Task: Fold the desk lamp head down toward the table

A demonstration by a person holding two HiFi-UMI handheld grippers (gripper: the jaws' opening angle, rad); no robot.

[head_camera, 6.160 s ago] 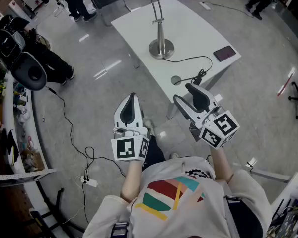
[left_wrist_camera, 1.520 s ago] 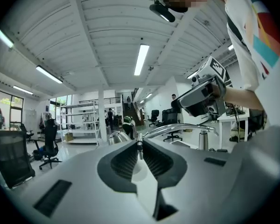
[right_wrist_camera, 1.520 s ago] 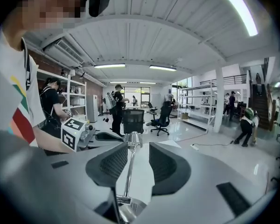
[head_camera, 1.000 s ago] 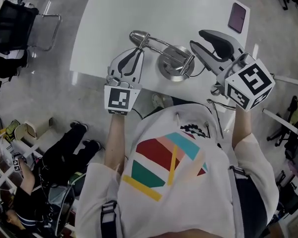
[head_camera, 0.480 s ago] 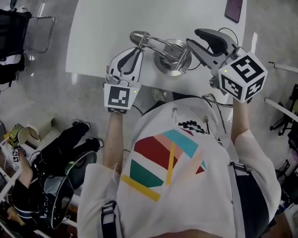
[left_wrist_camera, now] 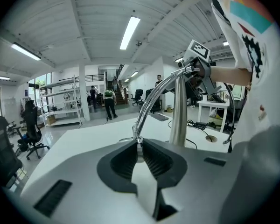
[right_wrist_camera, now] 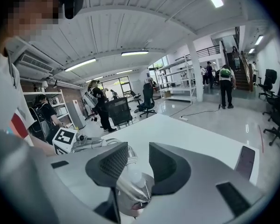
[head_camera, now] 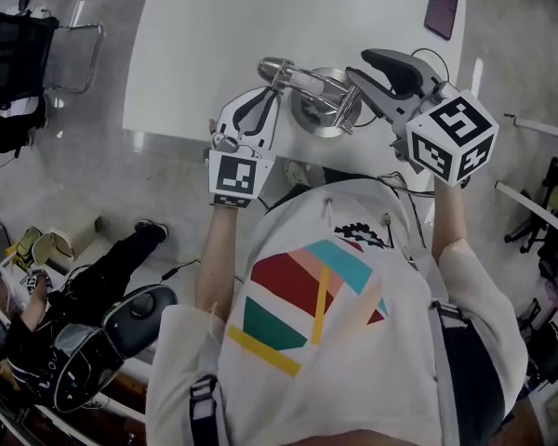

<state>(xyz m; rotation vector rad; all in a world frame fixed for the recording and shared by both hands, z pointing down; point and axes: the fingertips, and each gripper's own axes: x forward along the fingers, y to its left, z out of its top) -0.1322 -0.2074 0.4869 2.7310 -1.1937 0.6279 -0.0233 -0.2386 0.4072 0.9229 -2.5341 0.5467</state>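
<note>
- The lamp [head_camera: 309, 89] stands at upper centre on the table [head_camera: 214, 26], its neck running leftward and its head pointing left.
- The left gripper [head_camera: 265, 96], forearm outstretched, pinches the neck.
- The right gripper [head_camera: 358, 66] has its jaws spread around the stem.

Purple phone [head_camera: 445, 9], black chair [head_camera: 19, 46]

I've got the lamp [head_camera: 322, 108] at the table's [head_camera: 223, 35] near edge, phone [head_camera: 444, 9] further back by the right edge.
</note>
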